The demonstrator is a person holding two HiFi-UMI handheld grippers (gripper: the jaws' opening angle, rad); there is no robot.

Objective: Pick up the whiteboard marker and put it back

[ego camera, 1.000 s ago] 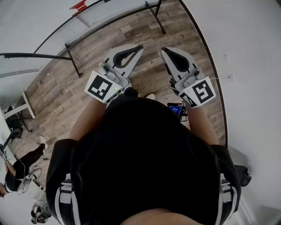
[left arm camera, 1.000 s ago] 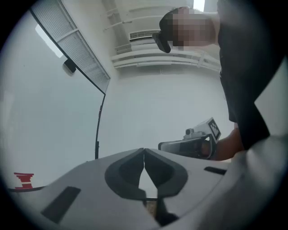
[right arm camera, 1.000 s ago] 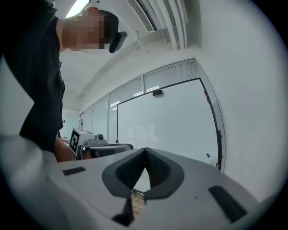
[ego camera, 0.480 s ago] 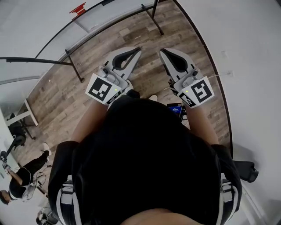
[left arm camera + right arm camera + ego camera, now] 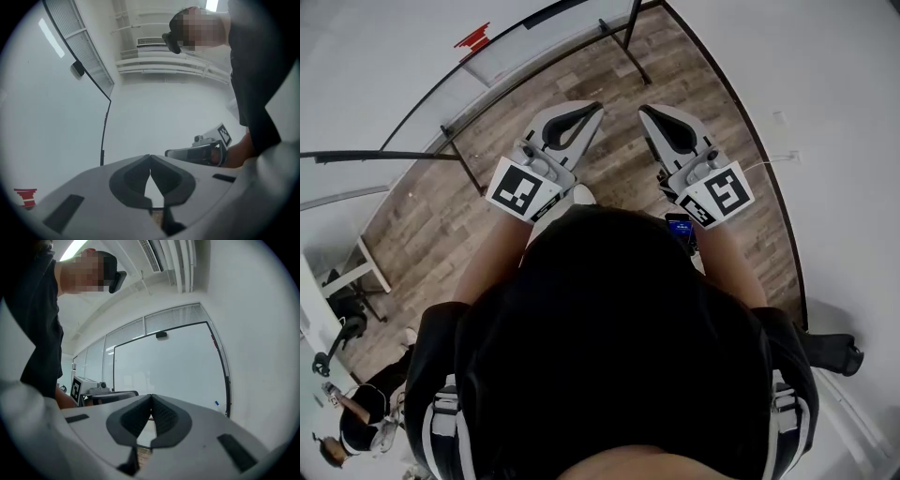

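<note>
Left gripper (image 5: 150,157) and right gripper (image 5: 151,396): jaws closed tip to tip, both empty. Whiteboard marker (image 5: 216,404): tiny, pale with blue end, against whiteboard (image 5: 178,366) frame, 3 o'clock from right gripper.

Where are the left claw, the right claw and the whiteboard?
left claw (image 5: 150,157): left gripper view, where its shut tips meet.
right claw (image 5: 151,396): right gripper view, where its shut tips meet.
whiteboard (image 5: 178,362): right gripper view, its bare white face.

No legible text anywhere (phone screen (image 5: 680,225) too small).
</note>
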